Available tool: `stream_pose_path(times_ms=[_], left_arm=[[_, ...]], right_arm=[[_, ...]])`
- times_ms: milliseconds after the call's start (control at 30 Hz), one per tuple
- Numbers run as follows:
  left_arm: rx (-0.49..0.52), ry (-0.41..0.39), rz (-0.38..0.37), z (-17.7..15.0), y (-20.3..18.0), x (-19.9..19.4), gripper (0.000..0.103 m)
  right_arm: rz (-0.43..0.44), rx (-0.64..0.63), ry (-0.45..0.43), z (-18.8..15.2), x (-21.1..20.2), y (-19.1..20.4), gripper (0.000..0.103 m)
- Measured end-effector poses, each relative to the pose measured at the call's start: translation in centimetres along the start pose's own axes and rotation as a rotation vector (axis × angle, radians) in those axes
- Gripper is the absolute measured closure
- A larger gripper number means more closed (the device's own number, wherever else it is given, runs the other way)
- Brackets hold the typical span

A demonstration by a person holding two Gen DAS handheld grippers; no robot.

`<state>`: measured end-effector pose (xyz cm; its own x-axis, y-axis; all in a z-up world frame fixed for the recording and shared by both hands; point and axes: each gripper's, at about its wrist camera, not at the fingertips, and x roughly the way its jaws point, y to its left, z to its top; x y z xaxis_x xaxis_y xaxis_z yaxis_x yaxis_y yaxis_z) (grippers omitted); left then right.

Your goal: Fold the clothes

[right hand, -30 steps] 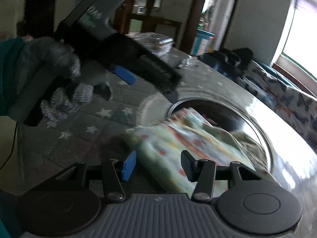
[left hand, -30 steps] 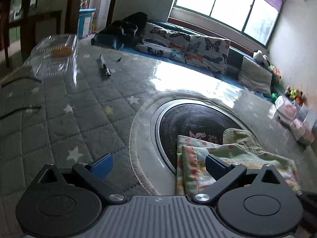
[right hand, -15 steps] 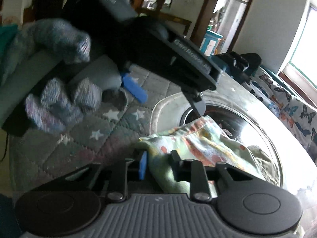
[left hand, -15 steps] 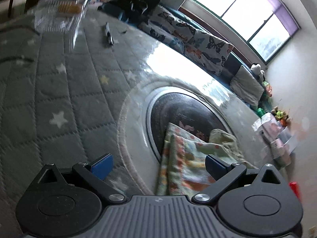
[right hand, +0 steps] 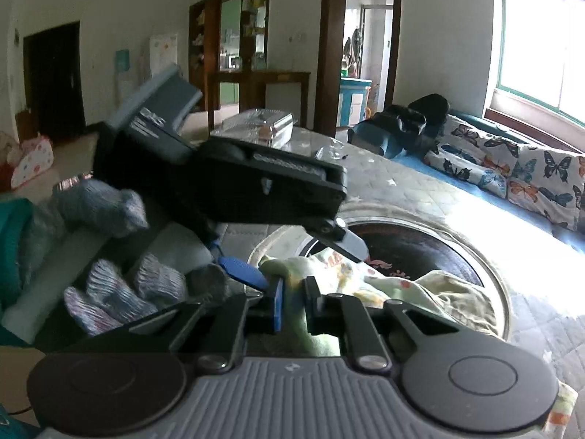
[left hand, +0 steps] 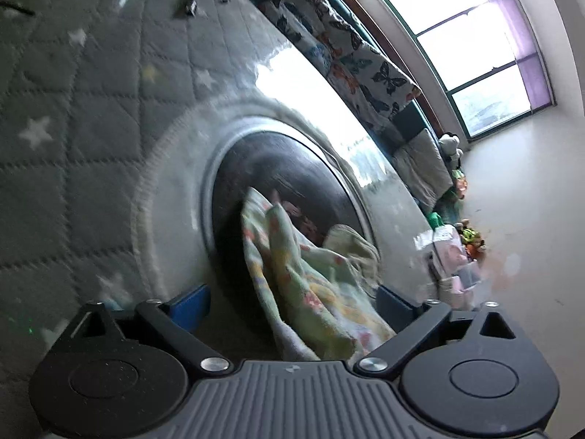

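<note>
We count two grippers: left gripper [left hand: 292, 303], right gripper [right hand: 294, 301]. One patterned cloth [left hand: 310, 292]. One round dark inset [left hand: 285, 168] in one quilted star table cover [left hand: 73, 109]. One clear plastic box [right hand: 259, 126]. One gloved hand [right hand: 120, 256]. Butterfly cushions [right hand: 512, 168]: number unclear.

A pale green cloth [left hand: 310, 292] printed with orange, yellow and pink motifs is seen beside a dark brown round inset [left hand: 289, 168]. The table cover [left hand: 73, 109] is quilted grey-green, dotted with white and pale yellow stars. White cushions [right hand: 512, 168] are patterned with orange, blue and black butterflies. Blue pads [left hand: 190, 305] are carried on black fingers. A grey knitted glove [right hand: 120, 285] is worn.
</note>
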<state>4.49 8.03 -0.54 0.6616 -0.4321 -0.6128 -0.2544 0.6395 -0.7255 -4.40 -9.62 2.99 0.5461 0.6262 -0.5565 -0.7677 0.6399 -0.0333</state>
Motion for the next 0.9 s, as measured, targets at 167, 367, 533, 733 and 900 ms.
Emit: stream_pose_path(times_ms=[167, 367, 533, 733, 900], left_arm=[[-0.033, 0.023, -0.004, -0.2, 0.3, 0.9, 0.050], [-0.071, 0.054, -0.015, -0.6, 1.7, 1.4, 0.080], [-0.044, 0.049, -0.007, -0.9, 1.7, 1.1, 0.082], [0.023, 0.032, 0.014, -1.4, 1.1, 0.8, 0.082], [0.074, 0.014, 0.033, -1.8, 0.5, 0.7, 0.082]], right_arm=[[0.023, -0.002, 0.001, -0.6, -0.4, 0.0, 0.092], [0.040, 0.019, -0.003, -1.0, -0.9, -0.5, 0.087], [-0.009, 0.050, -0.003, -1.6, -2.2, -2.1, 0.084], [-0.179, 0.166, 0.046, -4.4, -3.2, -7.5, 0.077], [-0.345, 0.293, 0.088, -7.4, -4.3, -13.0, 0.073]])
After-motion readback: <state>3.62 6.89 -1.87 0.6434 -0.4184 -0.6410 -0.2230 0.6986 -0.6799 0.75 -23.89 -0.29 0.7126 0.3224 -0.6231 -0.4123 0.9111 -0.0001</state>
